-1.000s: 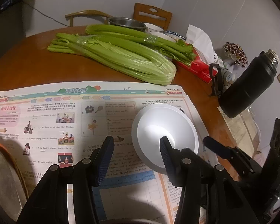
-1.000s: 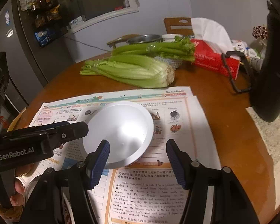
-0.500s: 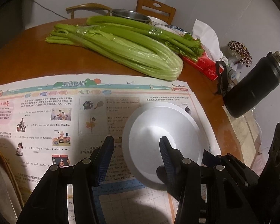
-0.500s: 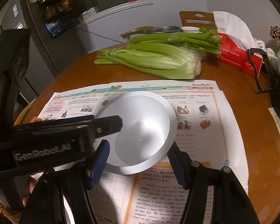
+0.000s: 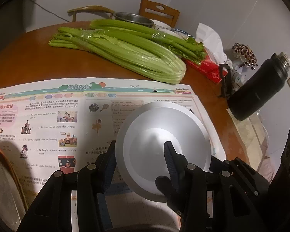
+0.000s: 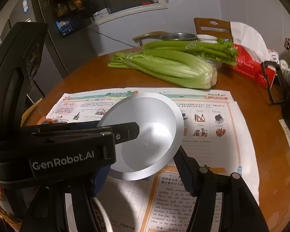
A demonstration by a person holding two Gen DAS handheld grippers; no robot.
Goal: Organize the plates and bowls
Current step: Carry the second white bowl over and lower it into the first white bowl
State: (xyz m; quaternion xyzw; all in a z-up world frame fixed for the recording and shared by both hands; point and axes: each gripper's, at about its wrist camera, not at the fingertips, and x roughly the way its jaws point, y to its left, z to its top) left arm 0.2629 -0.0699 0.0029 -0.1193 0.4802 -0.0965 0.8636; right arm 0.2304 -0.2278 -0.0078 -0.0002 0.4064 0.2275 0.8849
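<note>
A white bowl (image 5: 154,127) (image 6: 145,116) hangs tilted above the printed paper, its hollow turned toward both cameras. My right gripper (image 6: 141,164) is shut across its lower rim, one finger (image 6: 183,166) pressing the rim's right side, and its jaws are opening slightly. My left gripper (image 5: 139,147) straddles the bowl's wall. One finger (image 5: 170,160) reaches inside the hollow, the other (image 5: 108,162) is behind the rim. Its jaws are closing, and I see no firm pinch. In the right wrist view that inner finger (image 6: 125,131) crosses in from the left.
The round wooden table (image 5: 29,61) holds a printed paper (image 5: 48,116), two celery bunches (image 5: 125,50), a red tissue box (image 5: 206,65), a black flask (image 5: 261,89) and a steel bowl (image 5: 133,18) at the back. A metal plate (image 5: 2,189) lies at the near left.
The bowl has come up off the paper, tilted in the right gripper, and moved in between the left gripper's fingers. The left gripper's jaws have narrowed a little.
</note>
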